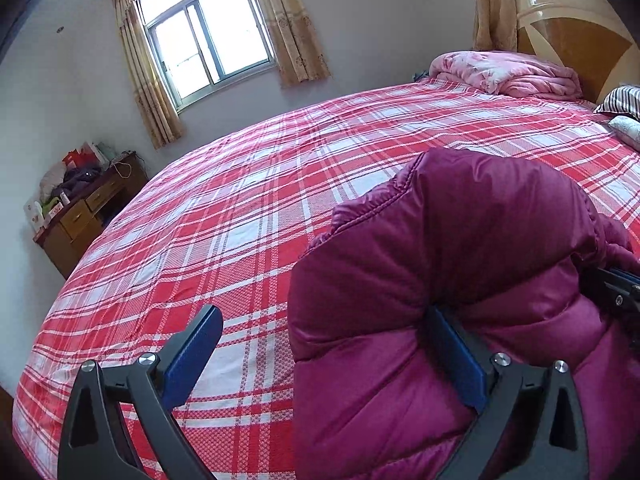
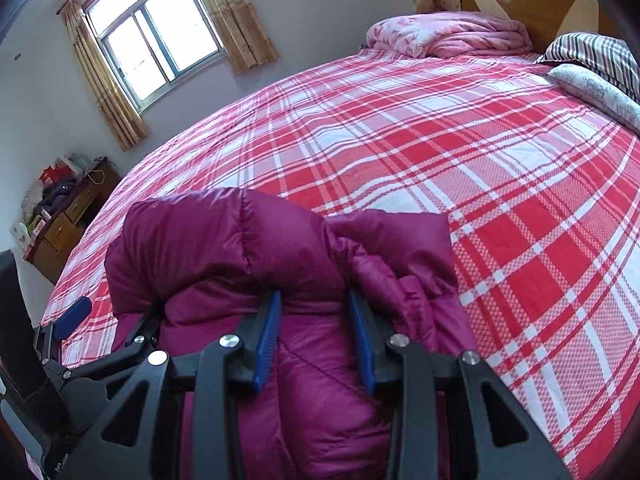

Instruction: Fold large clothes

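A puffy magenta down jacket (image 1: 460,280) lies bunched on the red-and-white plaid bed (image 1: 248,208). My left gripper (image 1: 324,344) is open wide; its right finger (image 1: 456,360) presses into the jacket's fold and its left finger hangs over the bare sheet. In the right wrist view the jacket (image 2: 280,248) is folded over in a thick roll, and my right gripper (image 2: 314,340) is shut on a bulge of it, with fabric filling the gap between the blue pads. The left gripper (image 2: 68,320) shows at the left edge there.
A folded pink quilt (image 2: 448,36) and striped and patterned pillows (image 2: 592,56) lie by the wooden headboard (image 1: 580,28). A wooden desk (image 1: 88,212) piled with clutter stands by the wall beneath a curtained window (image 1: 208,36).
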